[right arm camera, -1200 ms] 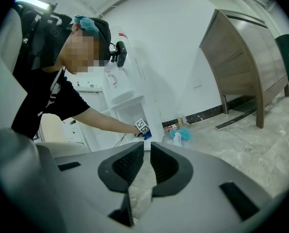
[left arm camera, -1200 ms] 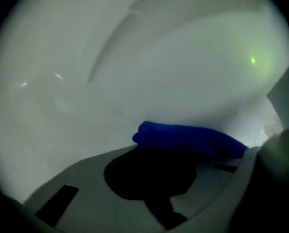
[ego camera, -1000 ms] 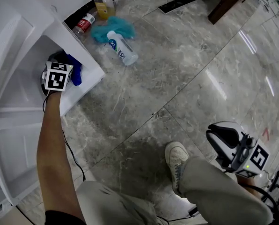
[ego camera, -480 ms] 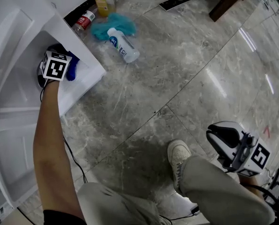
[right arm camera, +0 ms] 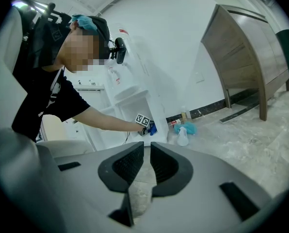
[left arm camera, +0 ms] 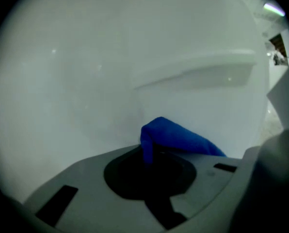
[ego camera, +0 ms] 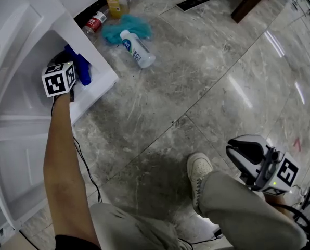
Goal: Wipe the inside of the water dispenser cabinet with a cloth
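Observation:
The white water dispenser cabinet [ego camera: 100, 82] stands open at the left of the head view. My left gripper [ego camera: 72, 82] reaches into it, its marker cube facing the camera. It is shut on a blue cloth [ego camera: 79, 65] that lies against the cabinet's inner side. In the left gripper view the blue cloth [left arm camera: 176, 137] sticks out of the closed left gripper [left arm camera: 148, 165] before the white inner wall [left arm camera: 86, 81]. My right gripper [ego camera: 237, 152] hangs low at the right by the person's knee. In its own view the right gripper [right arm camera: 147, 161] stands shut with nothing in it.
On the grey marble floor beside the cabinet lie a white spray bottle [ego camera: 136, 48], a teal cloth [ego camera: 125, 27], a yellow bottle [ego camera: 116, 4] and a red-labelled bottle [ego camera: 95, 22]. A wooden furniture leg [ego camera: 254, 1] stands at the top right. The cabinet door [ego camera: 14, 160] hangs open at the left.
My left gripper has risen a little inside the cabinet and rolled, its cube now tilted. The blue cloth went up with it. The right gripper has stayed put.

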`<state>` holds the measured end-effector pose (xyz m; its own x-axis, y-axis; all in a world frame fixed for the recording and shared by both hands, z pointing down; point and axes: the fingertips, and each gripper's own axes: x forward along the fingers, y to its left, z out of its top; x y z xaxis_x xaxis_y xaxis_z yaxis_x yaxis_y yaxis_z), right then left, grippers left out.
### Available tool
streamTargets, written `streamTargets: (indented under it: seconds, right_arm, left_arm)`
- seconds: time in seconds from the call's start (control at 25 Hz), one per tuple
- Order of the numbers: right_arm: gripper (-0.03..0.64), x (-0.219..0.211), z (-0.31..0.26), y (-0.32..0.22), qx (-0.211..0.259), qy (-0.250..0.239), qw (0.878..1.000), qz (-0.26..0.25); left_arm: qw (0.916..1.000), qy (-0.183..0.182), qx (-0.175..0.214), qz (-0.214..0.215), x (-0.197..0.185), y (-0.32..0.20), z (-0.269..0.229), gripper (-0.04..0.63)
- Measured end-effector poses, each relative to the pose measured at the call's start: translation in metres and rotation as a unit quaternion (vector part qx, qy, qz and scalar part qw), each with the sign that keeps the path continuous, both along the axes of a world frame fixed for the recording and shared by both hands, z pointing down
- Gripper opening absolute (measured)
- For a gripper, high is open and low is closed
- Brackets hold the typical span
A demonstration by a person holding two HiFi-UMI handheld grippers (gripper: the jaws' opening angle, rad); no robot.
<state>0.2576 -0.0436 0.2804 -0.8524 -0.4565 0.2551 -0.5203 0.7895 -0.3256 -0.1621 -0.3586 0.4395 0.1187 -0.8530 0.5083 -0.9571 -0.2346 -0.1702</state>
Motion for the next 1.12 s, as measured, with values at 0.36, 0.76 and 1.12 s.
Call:
streamTargets:
  seconds: [0.36, 0.76, 1.12]
  right_arm:
    - [0.035, -0.002, -0.001, 0.009, 0.003, -0.020, 1.000, 0.005]
    - [0.035, 0.000, -0.004, 0.010, 0.003, -0.043, 0.999, 0.024]
    - [0.035, 0.013, 0.009, 0.018, -0.004, -0.033, 0.999, 0.028]
  left_arm:
    - [0.9828, 0.117, 0.129, -0.060, 0.000, 0.018, -0.052, 0.028]
    - [0.9661, 0.143, 0.206, -0.060, -0.005, 0.033, -0.100, 0.028]
    - [0.9427, 0.130, 0.303, -0.047, 0.005, 0.026, -0.187, 0.028]
